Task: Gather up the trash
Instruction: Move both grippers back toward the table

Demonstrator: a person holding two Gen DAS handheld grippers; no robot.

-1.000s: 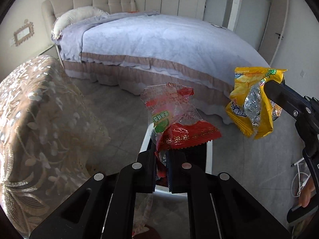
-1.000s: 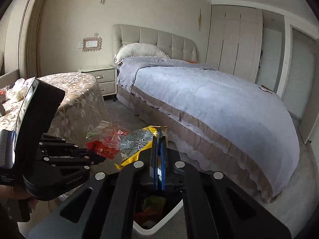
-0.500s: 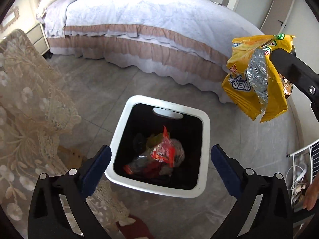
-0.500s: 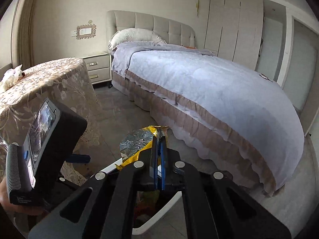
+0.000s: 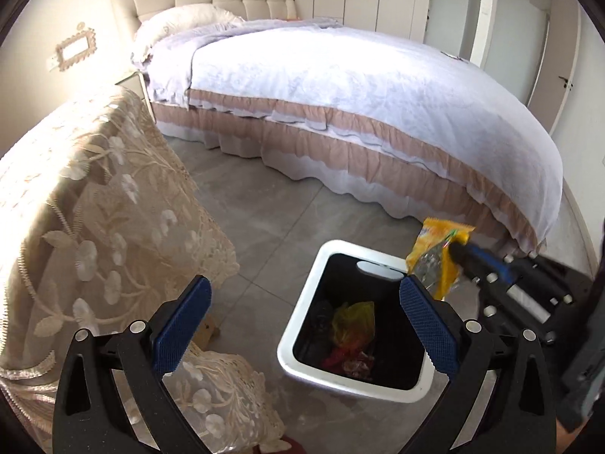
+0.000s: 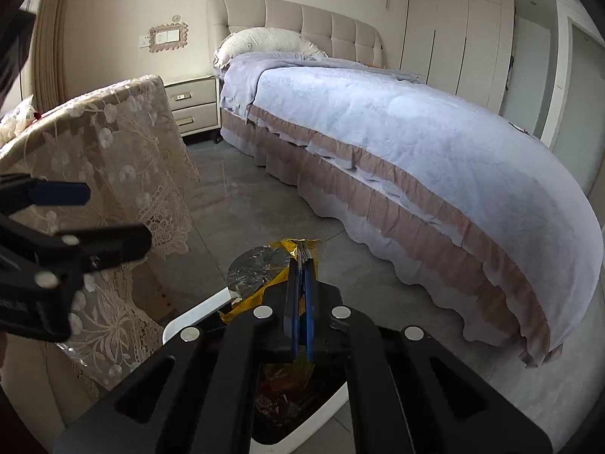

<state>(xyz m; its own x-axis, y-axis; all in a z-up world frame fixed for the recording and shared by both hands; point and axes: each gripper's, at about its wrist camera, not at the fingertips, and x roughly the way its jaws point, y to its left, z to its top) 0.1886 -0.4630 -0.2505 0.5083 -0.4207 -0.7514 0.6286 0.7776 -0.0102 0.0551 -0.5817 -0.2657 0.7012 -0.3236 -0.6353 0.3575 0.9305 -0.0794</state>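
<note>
Two claws: my left claw [image 5: 304, 325] gapes wide and empty above the white bin [image 5: 298, 335], where discarded wrappers [image 5: 349, 340] lie. My right claw [image 6: 300, 265] is clamped tight on a yellow snack bag [image 6: 261, 272] over the bin's rim, beside the lace-draped tabletop [image 5: 87, 208] and the bed [image 5: 359, 106].

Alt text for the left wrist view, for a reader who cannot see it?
The open, empty left gripper hovers by a white trash bin holding wrappers, while the right gripper holds a yellow snack bag over its rim. A bed stands behind.
</note>
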